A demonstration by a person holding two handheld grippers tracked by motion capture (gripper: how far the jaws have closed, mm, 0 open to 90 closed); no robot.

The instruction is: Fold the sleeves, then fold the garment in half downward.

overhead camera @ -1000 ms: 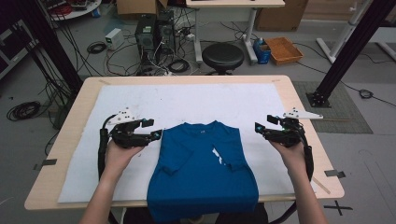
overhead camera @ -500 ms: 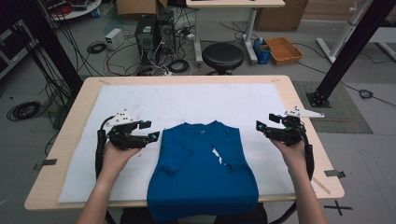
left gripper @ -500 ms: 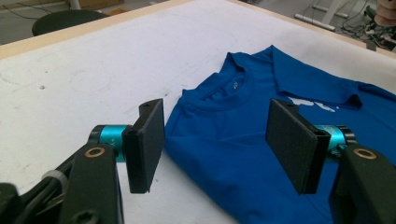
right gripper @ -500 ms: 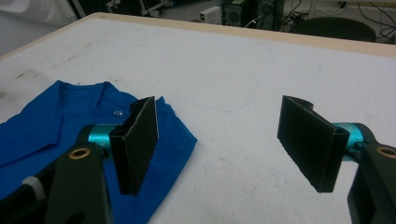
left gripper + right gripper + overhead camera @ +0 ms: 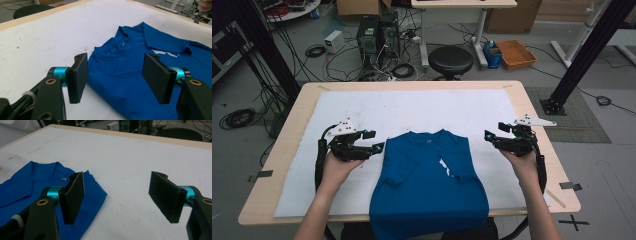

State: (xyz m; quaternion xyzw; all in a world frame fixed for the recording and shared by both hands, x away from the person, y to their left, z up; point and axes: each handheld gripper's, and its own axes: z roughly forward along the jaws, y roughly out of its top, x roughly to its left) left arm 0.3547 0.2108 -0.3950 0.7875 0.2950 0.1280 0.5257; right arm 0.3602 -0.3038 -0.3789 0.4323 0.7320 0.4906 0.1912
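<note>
No legible txt or labels anywhere.

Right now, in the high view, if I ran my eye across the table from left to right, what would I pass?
Left gripper held in a hand → blue T-shirt lying flat on the white sheet → right gripper held in the other hand.
</note>
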